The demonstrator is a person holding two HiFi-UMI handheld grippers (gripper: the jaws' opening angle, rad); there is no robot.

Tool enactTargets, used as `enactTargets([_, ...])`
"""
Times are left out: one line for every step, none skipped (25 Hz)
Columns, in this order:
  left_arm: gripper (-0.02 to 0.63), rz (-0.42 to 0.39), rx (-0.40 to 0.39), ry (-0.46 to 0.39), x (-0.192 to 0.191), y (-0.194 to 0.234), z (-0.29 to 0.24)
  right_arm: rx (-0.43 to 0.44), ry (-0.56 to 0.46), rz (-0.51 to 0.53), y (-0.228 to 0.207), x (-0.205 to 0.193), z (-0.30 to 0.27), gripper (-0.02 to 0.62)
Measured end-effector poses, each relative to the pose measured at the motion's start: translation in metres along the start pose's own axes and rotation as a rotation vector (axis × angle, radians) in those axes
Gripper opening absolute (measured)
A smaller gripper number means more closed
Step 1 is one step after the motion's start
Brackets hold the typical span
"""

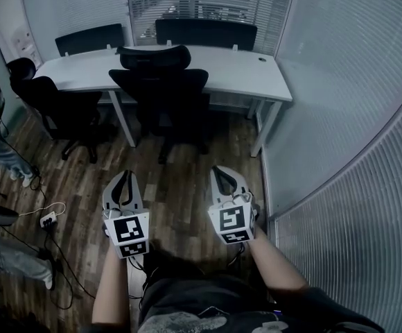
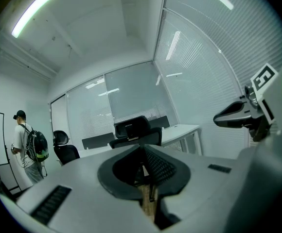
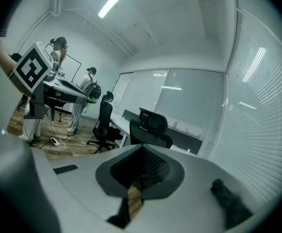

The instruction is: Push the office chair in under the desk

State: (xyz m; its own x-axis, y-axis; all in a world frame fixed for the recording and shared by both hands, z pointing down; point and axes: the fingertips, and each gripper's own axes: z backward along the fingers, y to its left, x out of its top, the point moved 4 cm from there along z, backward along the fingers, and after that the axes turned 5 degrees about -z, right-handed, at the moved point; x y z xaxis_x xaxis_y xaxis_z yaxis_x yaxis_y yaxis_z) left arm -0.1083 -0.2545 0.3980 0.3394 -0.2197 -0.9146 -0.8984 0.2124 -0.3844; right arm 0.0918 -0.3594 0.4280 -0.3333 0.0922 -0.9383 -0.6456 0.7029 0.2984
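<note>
Short of the office chair [image 1: 161,89], left gripper [image 1: 125,179] and right gripper [image 1: 222,174] hover, jaws closed and empty.

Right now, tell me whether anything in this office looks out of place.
The middle office chair stands out in front of the white desk, not tucked under. A second chair sits off the desk's left end. A power strip and loose cable lie on the floor at left. Nothing looks spilled or damaged.
</note>
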Motion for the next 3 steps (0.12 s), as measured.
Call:
enactTargets([0.035, 0.001, 0.002, 0.001, -0.0007, 0.001, 0.002, 0.004, 0.001, 0.002, 0.0026, 0.0, 0.0007, 0.021])
enactTargets([0.035, 0.001, 0.004, 0.003, -0.0015, 0.0022, 0.004, 0.008, 0.001, 0.003, 0.0053, 0.0001, 0.0013, 0.021])
enactTargets([0.035, 0.002, 0.006, 0.004, -0.0024, 0.0034, 0.0059, 0.013, 0.001, 0.004, 0.008, 0.0003, 0.0018, 0.021])
